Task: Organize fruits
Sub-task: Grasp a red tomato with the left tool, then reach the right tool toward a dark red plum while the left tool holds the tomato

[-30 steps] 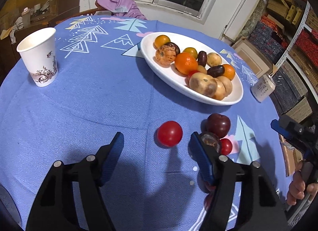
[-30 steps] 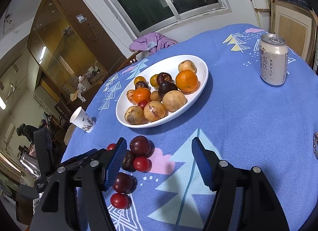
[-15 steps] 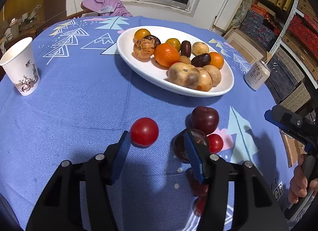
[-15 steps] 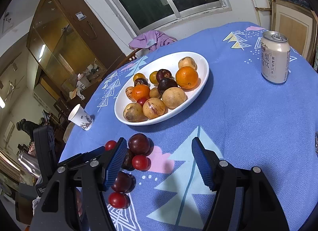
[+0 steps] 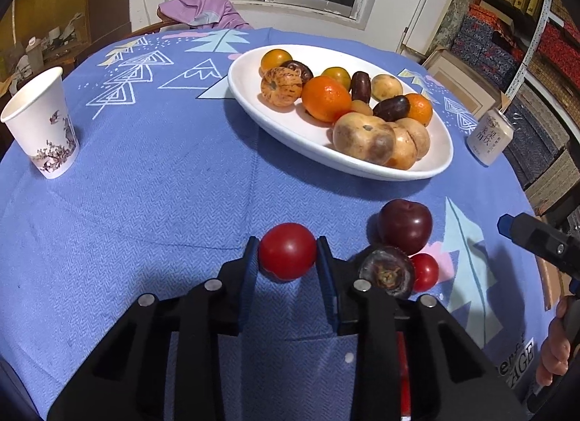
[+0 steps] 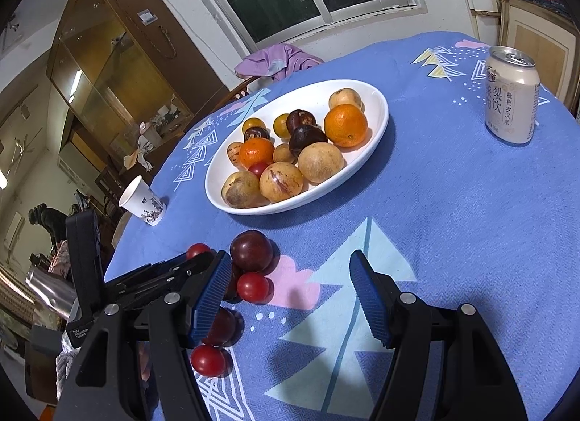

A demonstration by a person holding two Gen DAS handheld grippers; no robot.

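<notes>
Left wrist view: my left gripper (image 5: pixel 287 252) jaws pinching red tomato (image 5: pixel 287 251) on desk (image 5: pixel 145 185), near side of fruit plate (image 5: pixel 440 163). Right gripper (image 6: pixel 291 297) jaws spread, hovering beside dark plum (image 6: pixel 251 250).

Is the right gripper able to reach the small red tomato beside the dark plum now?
Probably yes: the right gripper is open, and the small red tomato lies uncovered beside its left finger.

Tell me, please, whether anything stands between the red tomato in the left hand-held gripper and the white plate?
Nothing visible does. The left hand-held gripper is shut on the tomato, and only bare blue cloth lies between it and the plate. The dark plum sits off to the right.
</notes>
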